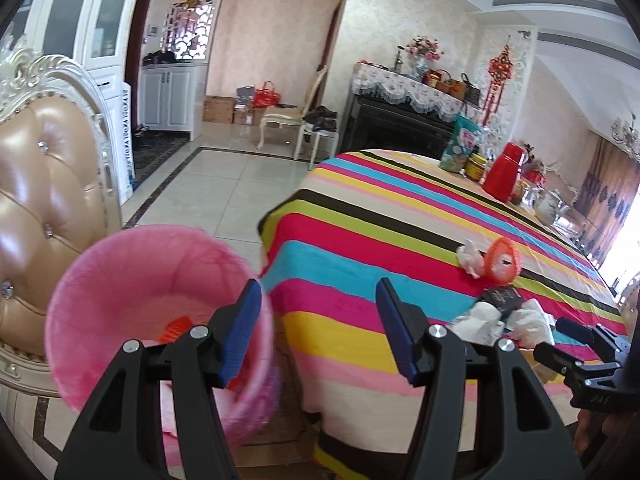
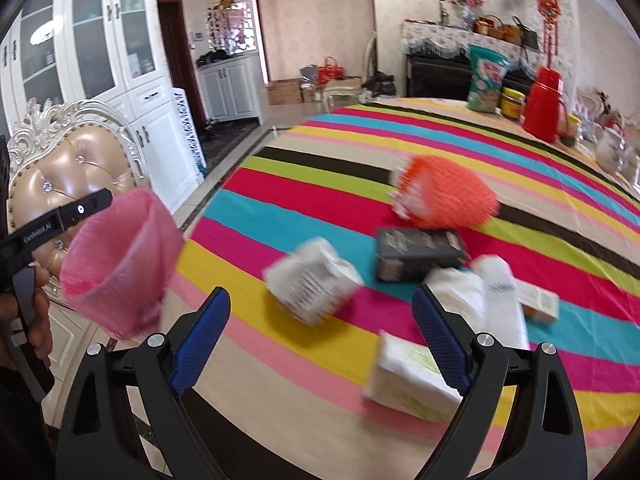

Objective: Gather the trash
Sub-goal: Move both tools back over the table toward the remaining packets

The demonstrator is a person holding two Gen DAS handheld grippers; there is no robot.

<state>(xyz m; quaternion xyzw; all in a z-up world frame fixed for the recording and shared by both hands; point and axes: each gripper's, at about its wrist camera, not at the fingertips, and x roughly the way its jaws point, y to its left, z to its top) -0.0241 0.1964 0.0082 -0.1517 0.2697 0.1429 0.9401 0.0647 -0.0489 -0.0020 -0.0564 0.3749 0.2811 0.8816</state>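
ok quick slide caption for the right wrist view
Open right gripper over a striped tablecloth strewn with boxes, tissue and orange netting, pink bin to the left.

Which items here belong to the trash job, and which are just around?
Job: pink bin, orange net, dark box, white carton, tissue pack, crumpled paper.
Around: red flask, snack bag, jar, chair.

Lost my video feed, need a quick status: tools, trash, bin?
Left tool open, empty, by pink bin. Right tool open, empty, over the table's trash: white carton, dark box, orange net. Nothing blocking.
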